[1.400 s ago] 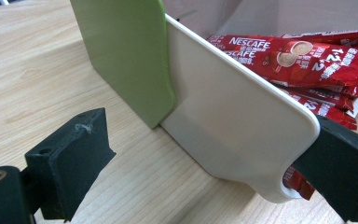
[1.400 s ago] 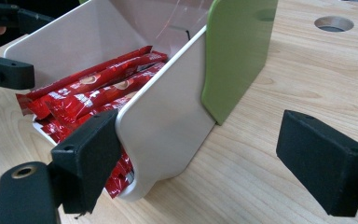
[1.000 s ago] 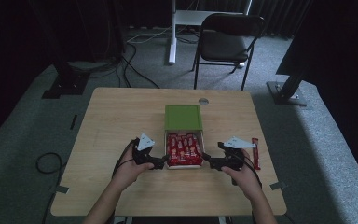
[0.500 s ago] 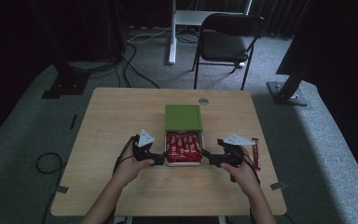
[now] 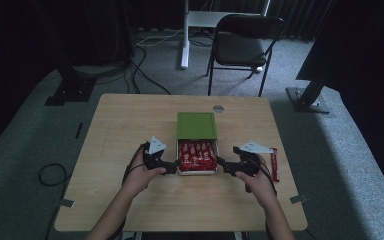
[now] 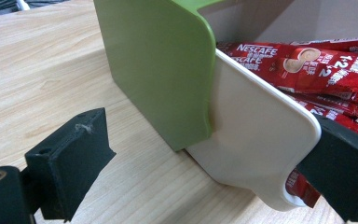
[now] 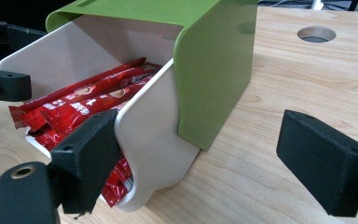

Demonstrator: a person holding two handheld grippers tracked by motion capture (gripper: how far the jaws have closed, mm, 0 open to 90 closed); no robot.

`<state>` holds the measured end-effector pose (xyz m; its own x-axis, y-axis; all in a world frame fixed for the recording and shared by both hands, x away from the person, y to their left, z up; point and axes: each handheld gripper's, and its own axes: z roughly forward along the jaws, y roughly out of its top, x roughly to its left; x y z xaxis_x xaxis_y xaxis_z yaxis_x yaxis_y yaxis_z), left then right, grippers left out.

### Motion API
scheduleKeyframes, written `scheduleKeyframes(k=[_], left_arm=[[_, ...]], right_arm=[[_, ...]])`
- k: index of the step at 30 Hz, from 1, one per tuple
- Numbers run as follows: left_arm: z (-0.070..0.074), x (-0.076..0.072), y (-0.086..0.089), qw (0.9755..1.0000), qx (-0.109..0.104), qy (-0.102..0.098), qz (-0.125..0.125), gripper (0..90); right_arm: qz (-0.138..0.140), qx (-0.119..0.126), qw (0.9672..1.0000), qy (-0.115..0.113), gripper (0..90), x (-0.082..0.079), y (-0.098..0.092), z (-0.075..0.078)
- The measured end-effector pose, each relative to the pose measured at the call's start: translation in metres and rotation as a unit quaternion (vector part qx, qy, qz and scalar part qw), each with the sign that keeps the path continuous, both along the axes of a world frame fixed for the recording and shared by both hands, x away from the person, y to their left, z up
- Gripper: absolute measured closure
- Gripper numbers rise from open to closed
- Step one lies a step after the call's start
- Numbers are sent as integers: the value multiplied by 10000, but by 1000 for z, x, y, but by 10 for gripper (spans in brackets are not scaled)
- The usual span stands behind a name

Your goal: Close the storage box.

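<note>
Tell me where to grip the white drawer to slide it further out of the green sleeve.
Grip the white drawer by its two thin side walls, one tool per side: left tool from the left, right tool from the right. Both already straddle a wall, jaws open, one inside by the Nescafe sachets. The green sleeve covers its far part.

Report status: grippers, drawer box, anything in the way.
Left gripper and right gripper open, each straddling a side wall of the white drawer. Drawer pulled out of green sleeve, full of red sachets. One sachet loose right of the right gripper.
</note>
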<state>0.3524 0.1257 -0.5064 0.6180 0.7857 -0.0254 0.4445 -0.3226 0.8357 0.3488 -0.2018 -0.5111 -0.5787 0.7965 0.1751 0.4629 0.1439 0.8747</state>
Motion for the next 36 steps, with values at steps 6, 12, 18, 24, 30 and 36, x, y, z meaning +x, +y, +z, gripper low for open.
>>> scheduleKeyframes(k=[6,12,18,24,30,36], left_arm=[[0,4,-1,10000,0,-1,36,67],[1,7,-1,10000,52,-21,59,67],[1,11,-1,9999,68,-16,79,67],[2,15,-2,9999,122,-36,92,67],[2,19,-1,9998,121,-37,125,67],[2,22,-1,9998,120,-50,157,67]], right_arm=[[-45,-21,10000,-23,131,4,1,0],[-72,-32,10000,-20,131,7,2,1],[-101,-25,9999,-12,131,10,2,1],[-132,-24,9999,-16,130,14,4,1],[-160,-8,9999,8,129,17,4,1],[-191,-27,9998,4,128,21,5,2]])
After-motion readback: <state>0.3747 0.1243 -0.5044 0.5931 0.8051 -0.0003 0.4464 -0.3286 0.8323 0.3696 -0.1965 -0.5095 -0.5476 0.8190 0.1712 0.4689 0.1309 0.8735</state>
